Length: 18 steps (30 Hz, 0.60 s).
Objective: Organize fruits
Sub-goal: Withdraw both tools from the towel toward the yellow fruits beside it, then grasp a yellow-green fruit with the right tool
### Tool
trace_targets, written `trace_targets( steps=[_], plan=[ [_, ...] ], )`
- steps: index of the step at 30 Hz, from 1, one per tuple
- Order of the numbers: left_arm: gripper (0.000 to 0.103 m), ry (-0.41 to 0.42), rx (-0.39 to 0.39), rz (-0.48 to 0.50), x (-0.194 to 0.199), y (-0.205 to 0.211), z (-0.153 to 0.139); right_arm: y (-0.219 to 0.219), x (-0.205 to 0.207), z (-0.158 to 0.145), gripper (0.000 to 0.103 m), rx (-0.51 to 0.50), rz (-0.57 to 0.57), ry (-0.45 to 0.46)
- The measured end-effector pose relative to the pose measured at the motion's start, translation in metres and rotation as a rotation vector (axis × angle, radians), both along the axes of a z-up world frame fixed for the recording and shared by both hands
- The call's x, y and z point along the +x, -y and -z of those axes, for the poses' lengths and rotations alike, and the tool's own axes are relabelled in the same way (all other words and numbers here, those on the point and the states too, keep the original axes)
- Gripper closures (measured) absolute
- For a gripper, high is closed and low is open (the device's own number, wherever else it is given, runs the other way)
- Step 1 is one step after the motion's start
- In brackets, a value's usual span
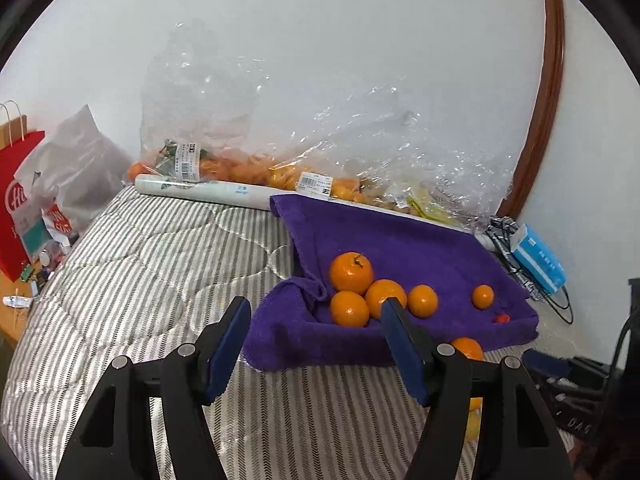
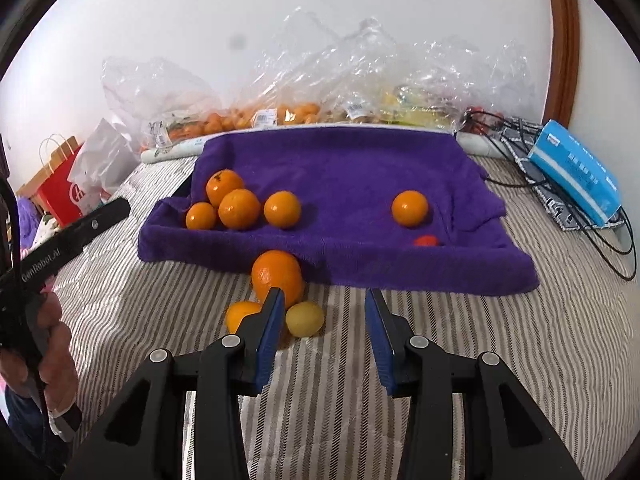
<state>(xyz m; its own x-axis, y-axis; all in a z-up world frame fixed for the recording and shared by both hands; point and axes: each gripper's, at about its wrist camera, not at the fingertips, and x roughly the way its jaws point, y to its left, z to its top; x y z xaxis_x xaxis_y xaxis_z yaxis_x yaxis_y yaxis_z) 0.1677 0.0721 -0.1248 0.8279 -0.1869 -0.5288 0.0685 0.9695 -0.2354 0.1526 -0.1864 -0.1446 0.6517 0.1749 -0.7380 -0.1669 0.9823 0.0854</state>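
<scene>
A purple towel [image 2: 340, 168] [image 1: 400, 240] covers a tray on the striped bed. On it lie several oranges [image 2: 239, 209] [image 1: 351, 273], one apart at the right [image 2: 409, 208] [image 1: 483, 297], and a small red fruit [image 2: 426, 241] [image 1: 501, 318]. In front of the towel on the bed lie a large orange [image 2: 277, 276] [image 1: 467, 349], a small orange [image 2: 240, 314] and a yellow fruit [image 2: 305, 319]. My right gripper [image 2: 325, 312] is open and empty just right of these. My left gripper [image 1: 316, 316] is open and empty before the towel's left front corner.
Clear plastic bags of fruit [image 1: 240, 168] [image 2: 296, 114] and a paper roll [image 1: 200, 192] line the wall. A blue tissue pack [image 2: 576, 172] [image 1: 538, 260] and black cables [image 2: 600, 232] lie at the right. A red paper bag [image 1: 16, 200] stands left of the bed.
</scene>
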Motion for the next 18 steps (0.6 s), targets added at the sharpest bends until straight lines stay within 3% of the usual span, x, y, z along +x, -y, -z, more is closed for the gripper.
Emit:
trace_targets(
  steps=[4,8,18],
  plan=[
    [0.038,-0.008,0.002,0.019,0.000,0.004,0.001,-0.002,0.003,0.010,0.062,0.007,-0.012,-0.021],
    [0.038,-0.002,0.021,0.035,-0.001,0.009,0.001,-0.002,0.010,0.019,0.069,0.008,-0.016,-0.042],
    [0.038,-0.033,0.010,0.053,0.005,0.011,0.008,-0.010,0.022,0.034,0.069,-0.017,-0.084,-0.074]
  ],
)
